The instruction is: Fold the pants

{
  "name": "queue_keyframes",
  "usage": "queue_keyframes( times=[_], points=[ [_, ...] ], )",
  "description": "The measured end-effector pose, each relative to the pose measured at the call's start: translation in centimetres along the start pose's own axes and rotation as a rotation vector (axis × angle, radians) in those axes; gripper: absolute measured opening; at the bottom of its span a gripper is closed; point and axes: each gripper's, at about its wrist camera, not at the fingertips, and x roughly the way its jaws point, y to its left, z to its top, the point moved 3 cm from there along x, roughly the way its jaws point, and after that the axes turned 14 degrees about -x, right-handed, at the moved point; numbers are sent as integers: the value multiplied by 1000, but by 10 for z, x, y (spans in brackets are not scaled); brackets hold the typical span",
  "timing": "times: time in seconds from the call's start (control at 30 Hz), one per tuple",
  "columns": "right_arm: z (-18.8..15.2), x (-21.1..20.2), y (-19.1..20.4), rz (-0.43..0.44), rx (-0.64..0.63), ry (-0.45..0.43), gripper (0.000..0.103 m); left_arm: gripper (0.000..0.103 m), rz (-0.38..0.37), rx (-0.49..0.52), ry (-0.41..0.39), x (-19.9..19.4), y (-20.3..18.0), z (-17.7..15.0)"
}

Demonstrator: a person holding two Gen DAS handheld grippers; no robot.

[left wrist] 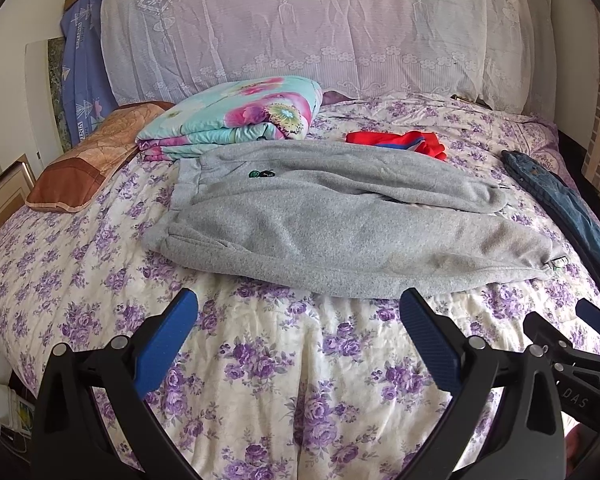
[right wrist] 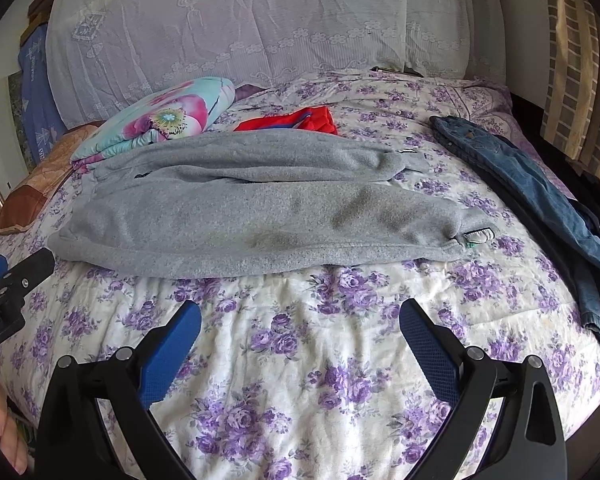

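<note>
Grey sweatpants [left wrist: 340, 216] lie flat across the bed, waistband to the left, leg cuffs to the right; they also show in the right wrist view [right wrist: 260, 216]. The two legs lie side by side, slightly apart at the cuffs. My left gripper [left wrist: 298, 304] is open and empty, hovering over the quilt just in front of the pants' near edge. My right gripper [right wrist: 300, 314] is open and empty too, in front of the near leg. The right gripper's tip shows at the right of the left wrist view [left wrist: 592, 314].
A floral quilt [left wrist: 284, 360] covers the bed. A folded turquoise blanket [left wrist: 240, 116] and a brown pillow [left wrist: 88, 160] lie at the back left. A red garment [left wrist: 396, 142] lies behind the pants. Blue jeans [right wrist: 540, 192] lie along the right edge.
</note>
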Motion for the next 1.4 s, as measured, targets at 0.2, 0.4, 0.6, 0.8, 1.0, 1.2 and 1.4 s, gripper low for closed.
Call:
queue_keyframes(
  times=[0.2,0.4,0.6,0.8,1.0,1.2,1.4],
  points=[
    [0,-2,-2,-3,4,-3,100,98,0,8,4,0,-2,-1],
    [-1,-3,-3,-3,4,-3,100,98,2,6,6,0,-2,-2],
    [-1,-3,-3,-2,4,-3,100,98,4,7,9,1,-1,-2],
    [-1,-2,-1,-1,2,-1,100,98,6,6,11,2,0,-2],
    [-1,-2,-1,1,1,-1,100,98,8,6,15,3,1,-3],
    [-1,-1,1,9,-2,1,100,98,8,6,15,3,1,-3],
    [-2,1,0,14,-2,4,100,98,12,6,21,6,6,-4]
  ],
)
